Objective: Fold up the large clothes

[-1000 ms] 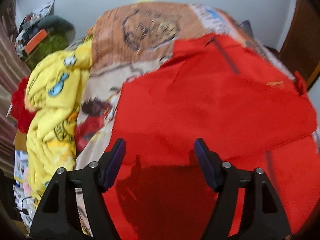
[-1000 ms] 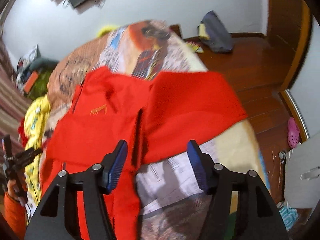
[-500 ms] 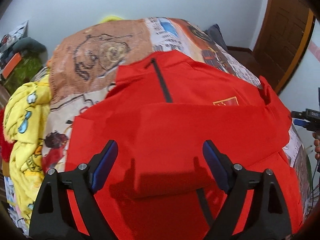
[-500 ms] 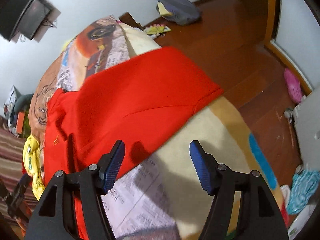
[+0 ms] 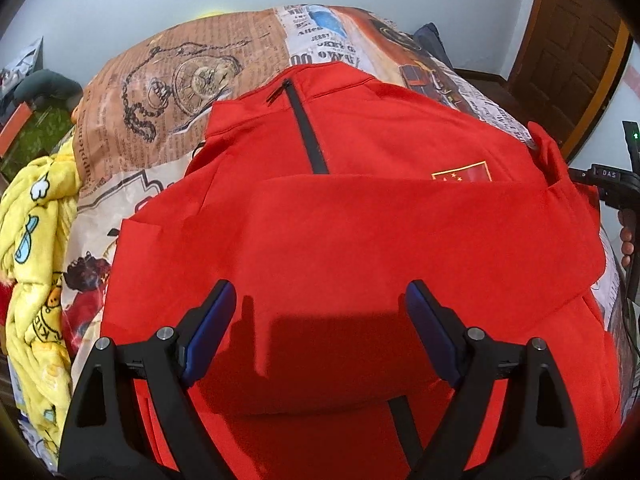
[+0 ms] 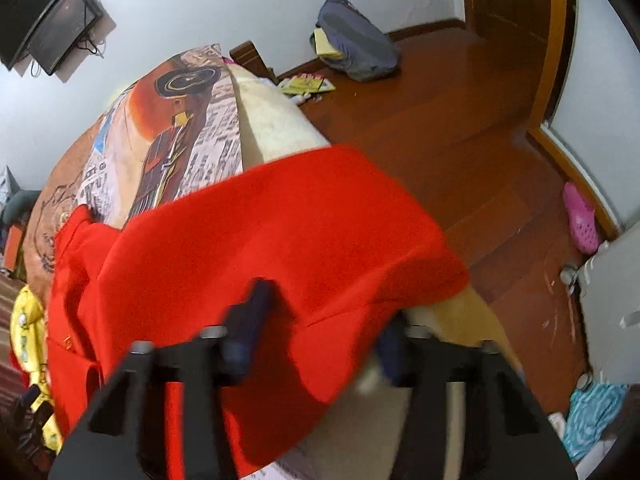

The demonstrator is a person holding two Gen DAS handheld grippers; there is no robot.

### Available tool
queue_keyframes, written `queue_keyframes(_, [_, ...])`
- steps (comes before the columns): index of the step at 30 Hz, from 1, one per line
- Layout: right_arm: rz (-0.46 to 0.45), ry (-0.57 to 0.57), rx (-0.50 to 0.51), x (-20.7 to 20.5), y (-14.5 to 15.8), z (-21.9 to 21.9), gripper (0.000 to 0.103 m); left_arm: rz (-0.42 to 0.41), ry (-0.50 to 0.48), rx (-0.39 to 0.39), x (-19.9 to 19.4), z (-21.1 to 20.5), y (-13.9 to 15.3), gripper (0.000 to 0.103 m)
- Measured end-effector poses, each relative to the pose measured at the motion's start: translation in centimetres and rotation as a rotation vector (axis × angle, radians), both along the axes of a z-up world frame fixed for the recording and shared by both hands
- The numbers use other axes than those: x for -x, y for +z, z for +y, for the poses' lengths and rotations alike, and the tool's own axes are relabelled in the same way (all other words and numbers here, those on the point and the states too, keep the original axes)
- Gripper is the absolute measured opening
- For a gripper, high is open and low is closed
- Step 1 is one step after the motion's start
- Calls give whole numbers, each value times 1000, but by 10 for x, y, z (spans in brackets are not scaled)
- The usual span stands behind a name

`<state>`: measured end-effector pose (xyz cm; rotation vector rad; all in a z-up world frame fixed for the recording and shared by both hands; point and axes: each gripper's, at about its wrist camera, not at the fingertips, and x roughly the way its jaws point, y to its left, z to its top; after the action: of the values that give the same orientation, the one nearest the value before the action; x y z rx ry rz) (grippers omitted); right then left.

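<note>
Nearby, yellow blanket beside red jacket; backpack on floor.

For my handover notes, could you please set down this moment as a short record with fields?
garment: red jacket, zip up, spread on the bed
fold state: one sleeve laid across the chest, part-covering the badge
other sleeve: the sleeve near the bed edge is not yet folded in
left gripper: open above the jacket
right gripper: open, blurred, around that sleeve's edge
beside jacket: yellow blanket
</note>
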<state>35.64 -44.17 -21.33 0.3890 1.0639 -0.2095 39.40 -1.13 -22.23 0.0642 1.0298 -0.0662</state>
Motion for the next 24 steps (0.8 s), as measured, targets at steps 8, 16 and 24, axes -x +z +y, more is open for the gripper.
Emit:
queue_keyframes(8, [-114,27,73,14,51,15,9,-25,6,-8,14,7,11,86])
queue_keyframes(16, [-289,180,195,35,146,78,8,-86,4,13,38,16,38,86])
queue_keyframes(24, [-343,436,208,43,161,177,8,-131,11,5,65,38,56,86])
